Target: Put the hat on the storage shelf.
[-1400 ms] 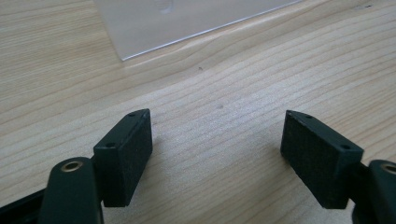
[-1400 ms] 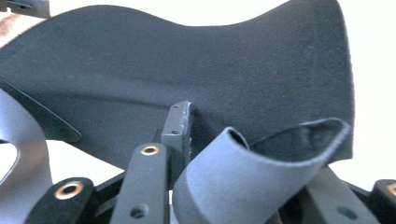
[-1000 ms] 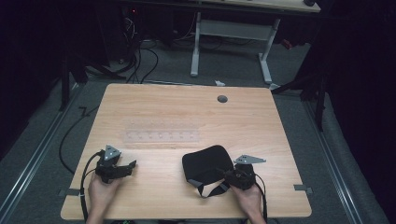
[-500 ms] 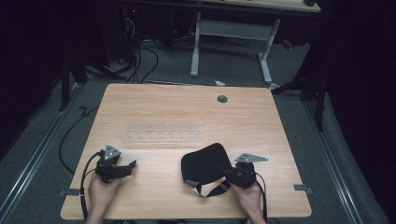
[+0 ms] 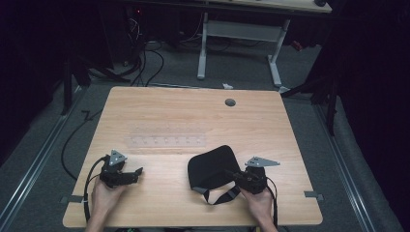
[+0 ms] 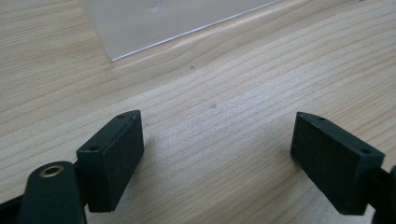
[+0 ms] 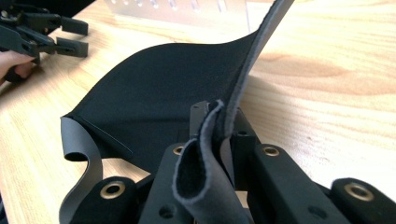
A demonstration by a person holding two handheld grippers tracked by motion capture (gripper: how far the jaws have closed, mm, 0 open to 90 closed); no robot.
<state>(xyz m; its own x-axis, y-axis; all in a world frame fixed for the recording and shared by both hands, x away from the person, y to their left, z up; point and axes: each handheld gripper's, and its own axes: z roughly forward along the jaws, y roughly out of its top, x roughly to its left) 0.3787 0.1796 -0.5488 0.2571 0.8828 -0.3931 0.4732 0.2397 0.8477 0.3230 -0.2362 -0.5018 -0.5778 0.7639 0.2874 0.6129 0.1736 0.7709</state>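
Since a second ago, little has shifted on the table: the right gripper (image 5: 231, 175) has been closing its jaws onto the near edge of the black fabric pouch with a strap (image 5: 212, 166), and the cloth's near side has bunched slightly toward it.

That soft black fabric piece lies on the front right part of the light wooden table (image 5: 193, 116), its rounded body spreading away from the right gripper toward the table's middle, its strap looping on the wood beside the person's right hand (image 5: 258, 205). In the right gripper view the folded hem (image 7: 219, 140) stands pinched between the two black jaws, which are clamped tight on it, and the rest of the cloth fans out ahead.

Well apart, at the front left, the left gripper (image 5: 139, 171) rests on the wood in the left hand (image 5: 104, 198); its jaws have just been opening and stand spread with only bare table between them. Beyond both lies a clear plastic strip with a row of small holes (image 5: 167, 141), flat on the table.
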